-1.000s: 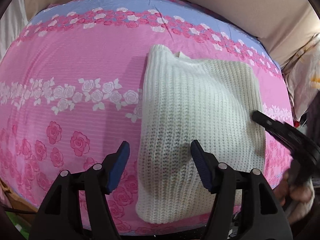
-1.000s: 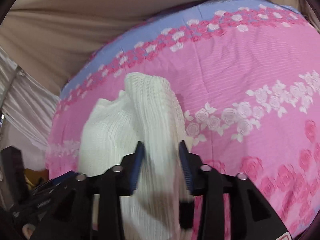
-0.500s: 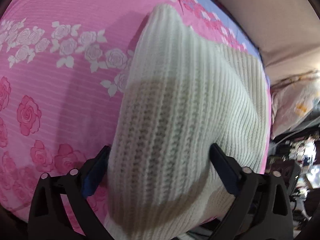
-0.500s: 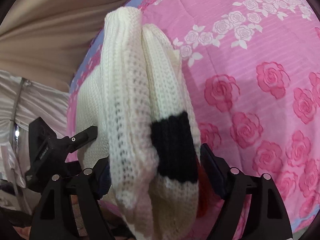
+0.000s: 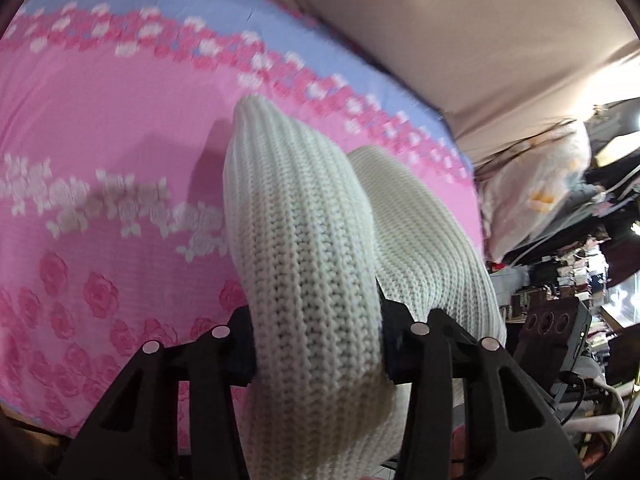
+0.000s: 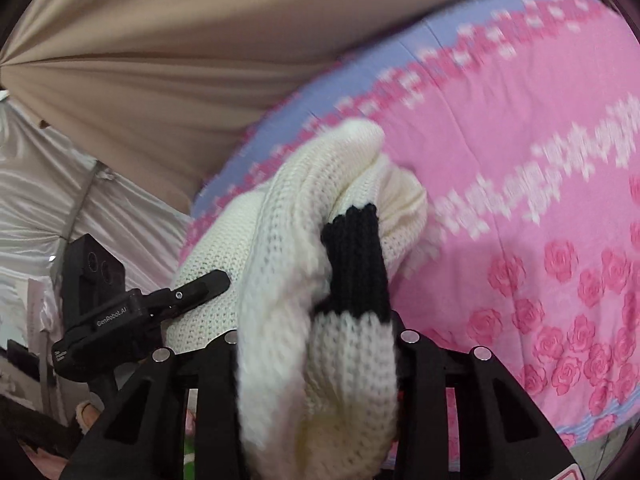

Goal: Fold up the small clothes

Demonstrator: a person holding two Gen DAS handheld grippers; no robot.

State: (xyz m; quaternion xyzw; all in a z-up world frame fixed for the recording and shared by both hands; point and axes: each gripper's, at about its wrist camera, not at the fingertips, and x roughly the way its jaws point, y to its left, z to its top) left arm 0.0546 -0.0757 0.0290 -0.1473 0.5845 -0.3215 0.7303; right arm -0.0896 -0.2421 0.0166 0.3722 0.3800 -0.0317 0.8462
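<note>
Left wrist view is showing the left gripper (image 5: 316,344) and right gripper (image 6: 316,356), just closing, both clenching the cream knitted sweater (image 5: 304,240), lifting it above the pink rose-printed bedsheet (image 5: 100,120), its last fold seemingly unfinished.

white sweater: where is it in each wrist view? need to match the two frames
Left wrist: the sweater fills centre to bottom, pinched in the left tongs.
Right wrist: sweater centre to bottom, black band facing us, pinched in the right tongs.
Shared landmark: the pink rose bedsheet with its blue border.
</note>
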